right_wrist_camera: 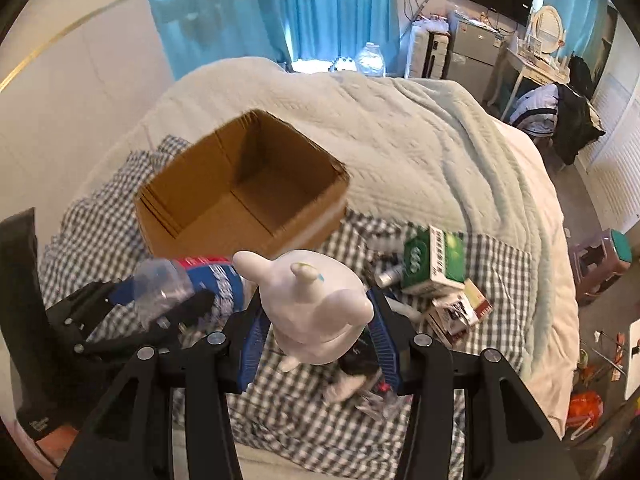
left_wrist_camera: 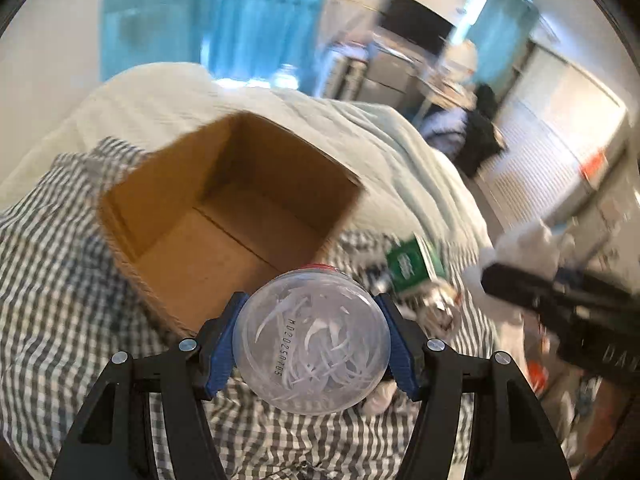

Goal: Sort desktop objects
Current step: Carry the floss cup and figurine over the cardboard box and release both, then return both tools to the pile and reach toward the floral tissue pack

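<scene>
- Your left gripper point(left_wrist_camera: 312, 344) has its blue-padded fingers point(left_wrist_camera: 218, 354) clamped on the base end of a clear plastic bottle with a red-and-blue label point(left_wrist_camera: 312, 340), cap pointing away, so it can go in neck-first.
- That bottle hangs just short of the near rim of the open brown cardboard box point(left_wrist_camera: 224, 208), which sits on the grey-and-white checked cloth point(left_wrist_camera: 48, 280) on the bed.
- Your right gripper point(right_wrist_camera: 316, 320) holds a glossy white figurine with a rounded body point(right_wrist_camera: 316, 304), fingers closed on its sides, lifted above the cloth and near the box.
- Both items look ready to drop; I judge the box is the sorting target, and it appears empty.
- A green-and-white carton point(right_wrist_camera: 434, 260) and small packets remain on the cloth to the right.
</scene>
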A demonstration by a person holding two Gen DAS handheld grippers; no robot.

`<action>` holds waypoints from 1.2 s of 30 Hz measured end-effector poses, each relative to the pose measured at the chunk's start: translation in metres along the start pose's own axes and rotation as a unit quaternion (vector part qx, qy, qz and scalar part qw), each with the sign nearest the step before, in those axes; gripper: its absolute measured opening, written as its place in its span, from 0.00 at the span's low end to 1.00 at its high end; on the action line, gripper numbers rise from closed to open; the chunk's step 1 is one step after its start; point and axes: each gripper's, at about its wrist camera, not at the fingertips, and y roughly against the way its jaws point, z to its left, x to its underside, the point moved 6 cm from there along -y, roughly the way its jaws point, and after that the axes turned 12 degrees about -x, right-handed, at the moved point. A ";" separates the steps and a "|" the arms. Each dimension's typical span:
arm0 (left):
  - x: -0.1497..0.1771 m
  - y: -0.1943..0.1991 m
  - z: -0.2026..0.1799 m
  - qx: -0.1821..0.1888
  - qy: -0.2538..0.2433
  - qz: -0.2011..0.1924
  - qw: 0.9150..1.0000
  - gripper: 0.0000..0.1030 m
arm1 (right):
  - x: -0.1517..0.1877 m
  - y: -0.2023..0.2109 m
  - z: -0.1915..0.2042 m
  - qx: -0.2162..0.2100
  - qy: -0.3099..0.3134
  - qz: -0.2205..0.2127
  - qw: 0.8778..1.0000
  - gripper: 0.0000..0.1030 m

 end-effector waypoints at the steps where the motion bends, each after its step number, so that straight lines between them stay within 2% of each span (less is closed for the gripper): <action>1: -0.006 0.001 0.008 -0.004 0.017 0.001 1.000 0.63 | -0.004 -0.001 0.003 -0.003 0.001 -0.001 1.000 0.46; 8: -0.034 -0.001 0.049 -0.045 0.069 -0.026 0.996 0.63 | -0.042 -0.027 0.031 -0.051 -0.004 -0.024 0.998 0.46; 15: -0.042 -0.037 0.083 -0.088 0.093 -0.030 0.991 0.63 | -0.062 -0.103 0.034 -0.109 -0.047 -0.011 0.993 0.46; 20: -0.049 -0.064 0.088 -0.108 0.074 -0.037 0.991 0.63 | -0.069 -0.142 0.023 -0.110 -0.042 0.002 0.993 0.46; 24: -0.056 -0.072 0.084 -0.103 0.074 -0.050 0.991 0.63 | -0.076 -0.156 0.009 -0.123 -0.055 -0.005 0.991 0.47; 25: -0.058 -0.075 0.084 -0.103 0.078 -0.052 0.990 0.63 | -0.077 -0.156 0.007 -0.127 -0.057 -0.008 0.990 0.48; 27: -0.061 -0.076 0.080 -0.106 0.081 -0.057 0.989 0.69 | -0.078 -0.153 0.001 -0.125 -0.064 -0.015 0.990 0.61; 28: -0.062 -0.076 0.080 -0.114 0.083 -0.060 0.988 0.74 | -0.078 -0.152 -0.002 -0.122 -0.067 -0.019 0.990 0.65; 29: -0.063 -0.075 0.080 -0.121 0.086 -0.063 0.987 0.86 | -0.078 -0.147 -0.005 -0.123 -0.071 -0.024 0.990 0.65; 30: -0.062 -0.073 0.081 -0.127 0.092 -0.066 0.985 0.91 | -0.079 -0.144 -0.009 -0.124 -0.072 -0.026 0.989 0.66; 36: -0.054 -0.051 0.071 -0.117 0.091 -0.073 0.986 0.92 | -0.061 -0.090 -0.036 -0.097 -0.062 -0.059 0.992 0.66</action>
